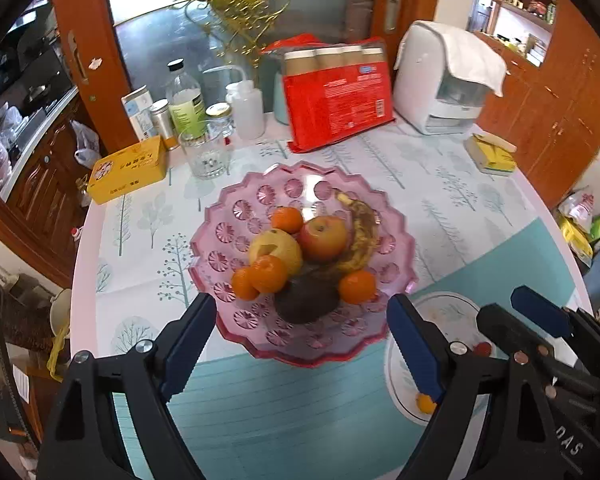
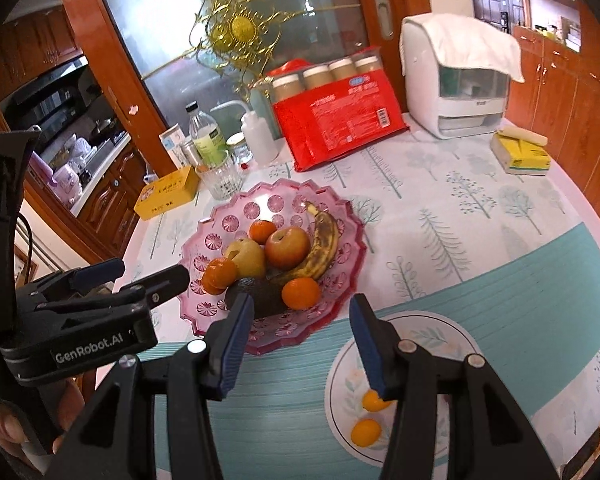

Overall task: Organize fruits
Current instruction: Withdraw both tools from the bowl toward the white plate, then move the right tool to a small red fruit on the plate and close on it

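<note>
**Both grippers empty above bench; fruit split between two dishes**

The left gripper has its fingers spread wide with nothing between them, framing the near rim of the pink fruit bowl. The right gripper has its fingers moderately apart, also empty, above the white plate.

The bowl holds an apple, a pear, a banana, an avocado and four tangerines, one at the bowl's 5 o'clock. The pile sits heaped at centre, presumably so nothing rolls off.

Two small orange fruits lie on the plate, at 4 o'clock from the bowl. Judged: these remain to be gathered.
</note>
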